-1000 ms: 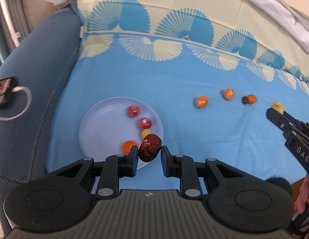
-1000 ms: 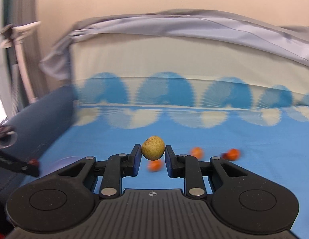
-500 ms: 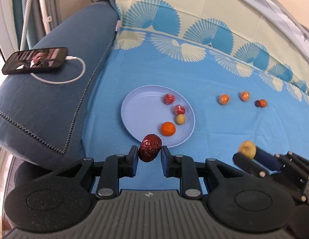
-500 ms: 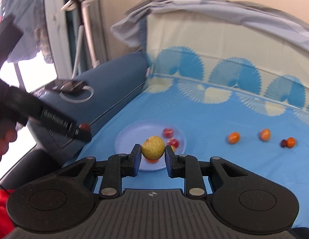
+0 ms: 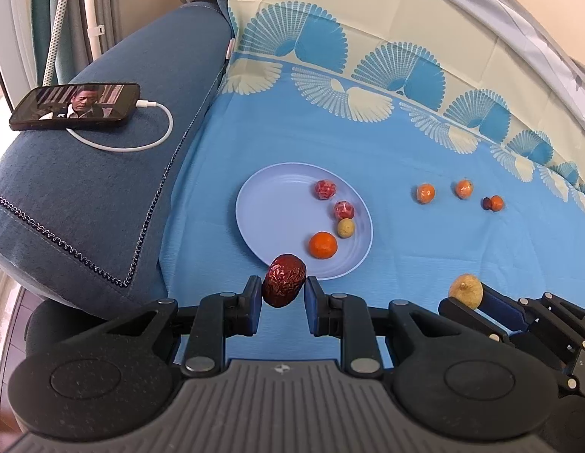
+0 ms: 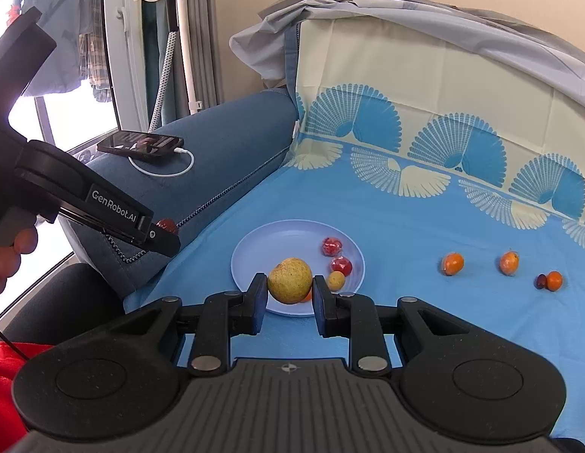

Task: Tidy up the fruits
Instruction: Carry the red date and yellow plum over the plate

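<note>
Fruits are split between a pale blue plate [image 5: 270,204], two grippers and the open blue cloth [image 5: 424,264] covering the sofa seat. On the plate lie four pieces, all in its right half: two red fruits [image 5: 325,189], one behind the other, a small yellow fruit [image 5: 345,228] just in front of them, and an orange fruit [image 5: 322,245] nearest the front rim. The left gripper [image 5: 283,304] is clamped on a wrinkled dark red date [image 5: 284,280], held in the air over the plate's front rim. The right gripper [image 6: 288,300] is clamped on a yellow-green round fruit [image 6: 290,280], also held clear of the cloth, in front of the plate's near edge in its own view; in the left wrist view that fruit [image 5: 465,290] sits to the right of the plate. Three small orange fruits [image 5: 425,193] remain on the cloth well to the right of the plate, in a loose row; the rightmost touches a small dark fruit [image 5: 486,203]. A phone [image 5: 75,105] with a lit screen and a white cable [image 5: 141,143] rests on the dark blue sofa arm [image 5: 103,207] at the left edge. A hand [image 6: 9,256] grips the left tool's handle at the left of the right wrist view.
</note>
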Available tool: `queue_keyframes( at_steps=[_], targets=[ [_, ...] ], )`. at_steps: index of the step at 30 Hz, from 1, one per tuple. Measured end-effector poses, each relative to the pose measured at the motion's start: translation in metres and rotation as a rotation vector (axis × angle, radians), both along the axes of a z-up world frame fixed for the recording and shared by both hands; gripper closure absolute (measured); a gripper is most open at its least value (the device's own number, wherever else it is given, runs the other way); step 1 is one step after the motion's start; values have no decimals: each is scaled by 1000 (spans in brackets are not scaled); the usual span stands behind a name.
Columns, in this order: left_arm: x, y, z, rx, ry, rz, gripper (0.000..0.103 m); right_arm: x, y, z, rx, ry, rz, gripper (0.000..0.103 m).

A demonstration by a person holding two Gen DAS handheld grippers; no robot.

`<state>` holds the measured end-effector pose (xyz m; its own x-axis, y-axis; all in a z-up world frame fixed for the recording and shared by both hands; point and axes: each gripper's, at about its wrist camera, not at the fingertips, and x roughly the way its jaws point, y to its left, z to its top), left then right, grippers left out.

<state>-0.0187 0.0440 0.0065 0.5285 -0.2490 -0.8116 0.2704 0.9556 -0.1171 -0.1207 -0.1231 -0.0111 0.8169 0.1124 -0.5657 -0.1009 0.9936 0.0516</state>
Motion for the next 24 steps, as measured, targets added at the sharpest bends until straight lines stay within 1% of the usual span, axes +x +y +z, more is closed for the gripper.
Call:
queue_keyframes(
  at_steps=[18,24],
  targets=[
    [10,-4,-2,-1,0,-10,77,5,0,-5,-3,11,-17,76],
    [24,-6,-6,37,8,-31,77,16,2,-10,-14,31,-14,76]
  ],
)
